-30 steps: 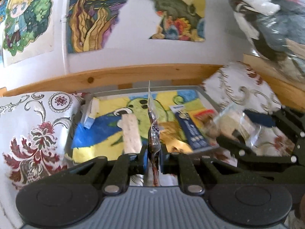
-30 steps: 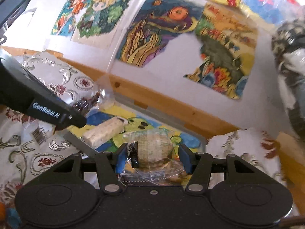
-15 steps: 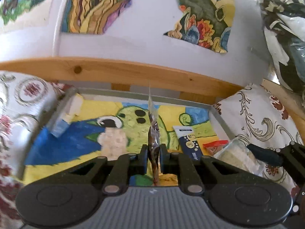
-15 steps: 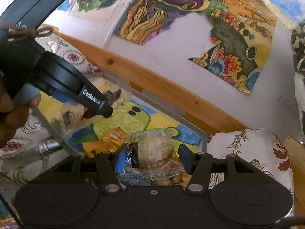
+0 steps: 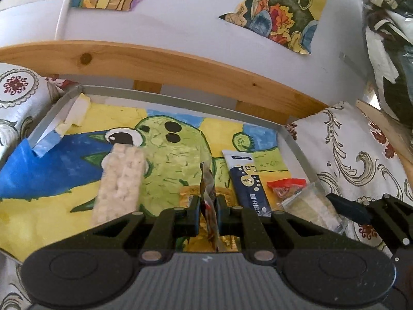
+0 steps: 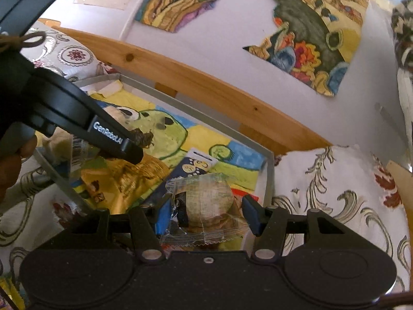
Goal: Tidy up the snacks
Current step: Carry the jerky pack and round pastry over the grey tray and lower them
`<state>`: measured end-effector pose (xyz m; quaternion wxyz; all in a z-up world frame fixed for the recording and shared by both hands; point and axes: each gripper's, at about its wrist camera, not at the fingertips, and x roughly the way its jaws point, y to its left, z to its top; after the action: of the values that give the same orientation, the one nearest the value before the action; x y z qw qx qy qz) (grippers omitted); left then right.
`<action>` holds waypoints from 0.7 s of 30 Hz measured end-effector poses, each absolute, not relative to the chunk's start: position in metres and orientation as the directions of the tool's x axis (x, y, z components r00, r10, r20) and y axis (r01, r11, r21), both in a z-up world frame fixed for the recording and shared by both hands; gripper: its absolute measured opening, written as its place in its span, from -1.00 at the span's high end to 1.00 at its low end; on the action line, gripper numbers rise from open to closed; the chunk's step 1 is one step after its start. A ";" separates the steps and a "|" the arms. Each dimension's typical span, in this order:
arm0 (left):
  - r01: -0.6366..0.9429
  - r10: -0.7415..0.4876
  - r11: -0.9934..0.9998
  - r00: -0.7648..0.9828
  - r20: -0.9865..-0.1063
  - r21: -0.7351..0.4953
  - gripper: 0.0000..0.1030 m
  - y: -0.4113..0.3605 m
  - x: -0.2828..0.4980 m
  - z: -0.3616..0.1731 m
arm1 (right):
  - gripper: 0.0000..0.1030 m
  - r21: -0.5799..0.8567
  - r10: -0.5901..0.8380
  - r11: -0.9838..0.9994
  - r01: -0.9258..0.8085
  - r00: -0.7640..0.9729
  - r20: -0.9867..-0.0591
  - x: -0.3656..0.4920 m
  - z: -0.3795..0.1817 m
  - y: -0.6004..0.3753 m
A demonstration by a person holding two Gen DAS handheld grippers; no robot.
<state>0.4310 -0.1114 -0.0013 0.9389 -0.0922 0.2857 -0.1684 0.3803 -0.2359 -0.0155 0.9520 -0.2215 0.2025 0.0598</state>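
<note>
Over the tray [image 5: 291,139], our left gripper [image 5: 207,208] pinches a thin snack packet [image 5: 206,186] while our right gripper [image 6: 204,210] clamps a clear-wrapped biscuit [image 6: 206,199].

Both grippers have moved forward over the tray [image 5: 165,95], which now fills more of each view. The left gripper [image 5: 207,208] has dropped lower, its pinched wrapper [image 5: 207,193] now just above the gold packet [image 6: 129,178].

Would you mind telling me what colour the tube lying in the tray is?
Dark navy blue with a white cap end, clearest in the left wrist view.
</note>
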 end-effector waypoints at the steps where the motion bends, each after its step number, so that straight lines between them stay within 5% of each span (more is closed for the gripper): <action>1: 0.264 -0.369 0.926 0.780 -0.505 -0.268 0.75 -0.112 0.431 -0.001 | -0.15 -0.389 0.022 0.899 -0.200 0.909 -0.416 0.381 -0.016 -0.238; 21: 0.244 -0.326 0.944 0.779 -0.536 -0.220 0.74 -0.125 0.433 0.000 | -0.30 -0.307 0.011 0.937 -0.168 0.891 -0.455 0.379 -0.016 -0.251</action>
<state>0.4328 -0.1251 -0.0004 0.9405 -0.0694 0.2962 -0.1516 0.3794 -0.2515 -0.0160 0.9569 -0.1718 0.2292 0.0469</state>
